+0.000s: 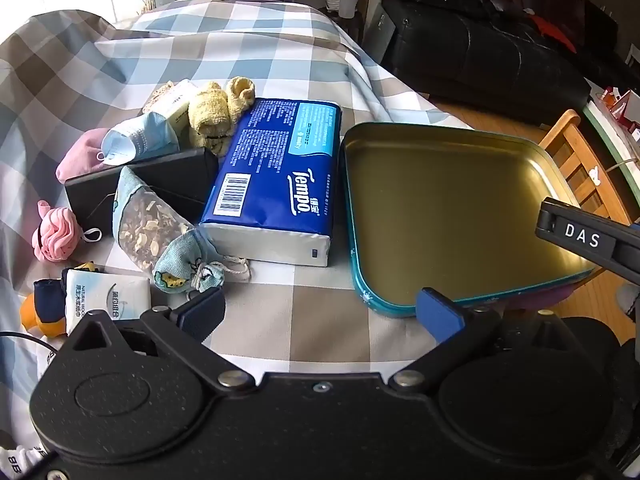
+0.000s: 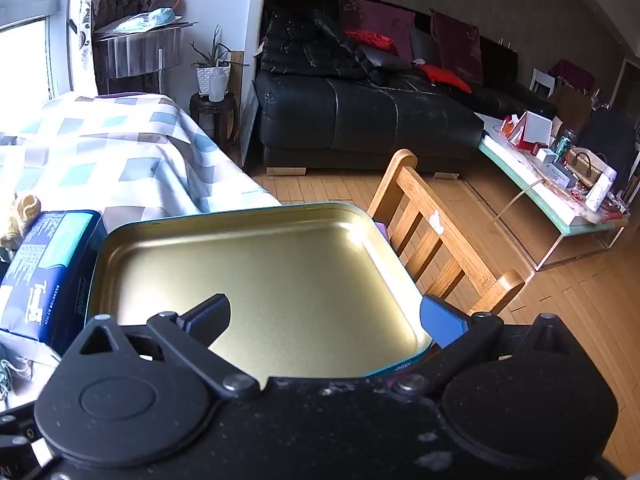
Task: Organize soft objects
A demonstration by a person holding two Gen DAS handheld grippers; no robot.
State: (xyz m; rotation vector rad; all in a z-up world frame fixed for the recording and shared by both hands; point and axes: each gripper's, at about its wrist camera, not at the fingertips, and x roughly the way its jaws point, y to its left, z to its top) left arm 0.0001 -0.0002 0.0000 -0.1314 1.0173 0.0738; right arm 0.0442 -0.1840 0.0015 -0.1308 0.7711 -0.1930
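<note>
Left wrist camera looks forward over its tongs, close above the table. Right wrist camera faces the sofa. Both show the tin tray ahead.

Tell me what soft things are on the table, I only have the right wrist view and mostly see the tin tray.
Observer: Left of the tissue pack lies a cloth pouch of dried bits, against a black box.
Operator: Anything else soft further back?
Observer: A blue face mask and a yellow knitted cloth lie behind the box.
Operator: Is the left gripper holding something?
Observer: No, the left gripper is open and empty, low over the checked tablecloth in front of the pouch and the tin tray.
Operator: Anything small nearby?
Observer: A pink scrunchie lies at the far left.
</note>
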